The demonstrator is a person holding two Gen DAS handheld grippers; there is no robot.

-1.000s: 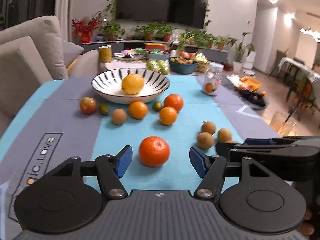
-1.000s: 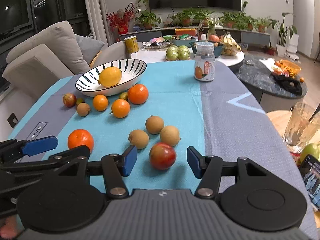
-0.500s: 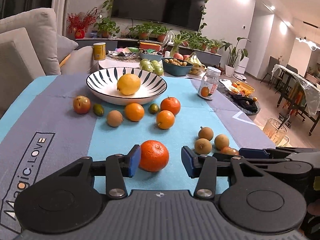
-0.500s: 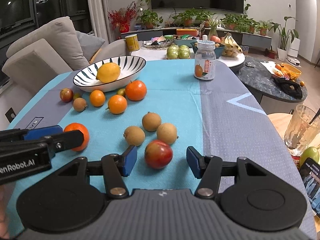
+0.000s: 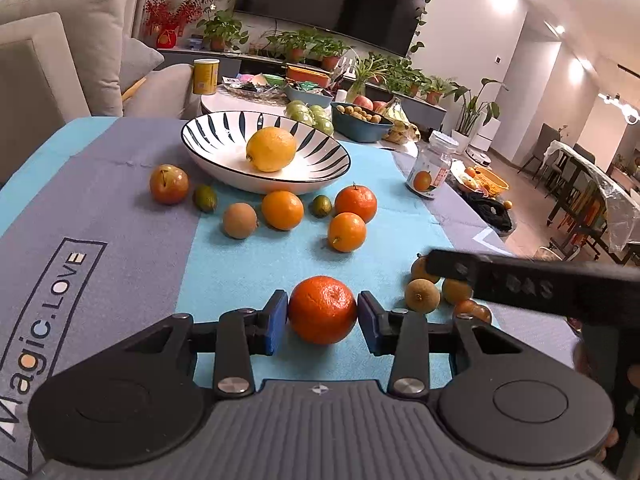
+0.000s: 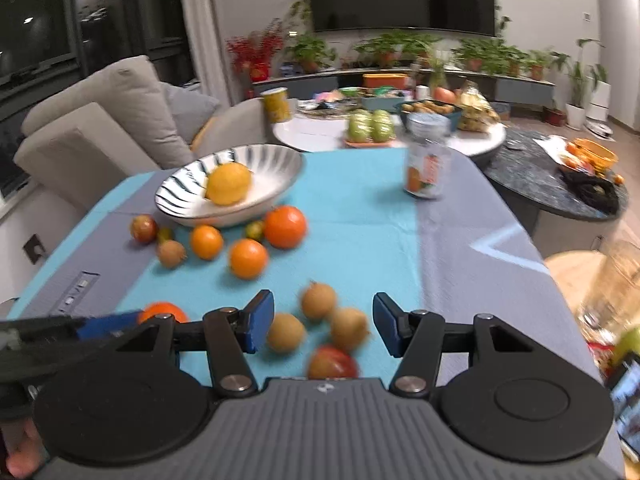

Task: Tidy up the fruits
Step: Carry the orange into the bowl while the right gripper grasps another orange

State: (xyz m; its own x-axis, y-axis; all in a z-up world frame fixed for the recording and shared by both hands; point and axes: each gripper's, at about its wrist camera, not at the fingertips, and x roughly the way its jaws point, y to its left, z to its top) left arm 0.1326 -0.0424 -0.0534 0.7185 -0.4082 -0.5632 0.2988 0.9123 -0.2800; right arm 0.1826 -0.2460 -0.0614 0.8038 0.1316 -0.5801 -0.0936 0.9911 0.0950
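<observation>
Four oranges sit on the blue-and-grey cloth of the worktop (image 5: 120, 208): the nearest, a large orange (image 5: 322, 309), is pinched between the blue pads of the left tongs (image 5: 322, 322), both pads touching its sides, low over the cloth. Three brown round fruits (image 5: 422, 295) cluster just to its right, partly behind the black arm of the right tongs (image 6: 323, 327), with a red apple (image 6: 333, 362) beside them. Seen through the motion-blurred right wrist view, the right tongs stand wide apart and hold nothing, the brown fruits and the apple lying between and below the blue pads. Farther back, three more oranges (image 5: 347, 231) group in front of one striped bowl (image 5: 320, 152), with two small green fruits (image 5: 205, 198), a fourth brown fruit (image 5: 239, 220) and a second red apple (image 5: 169, 184) to their left. One yellow lemon (image 5: 271, 149) is all that the bowl contains. One lidded jar (image 5: 433, 166) with an orange on its label stands upright at the cloth's far right edge. Beyond, a round side table (image 6: 320, 136) carries a yellow can (image 5: 205, 76), green fruits and a blue dish of small brown fruits.
</observation>
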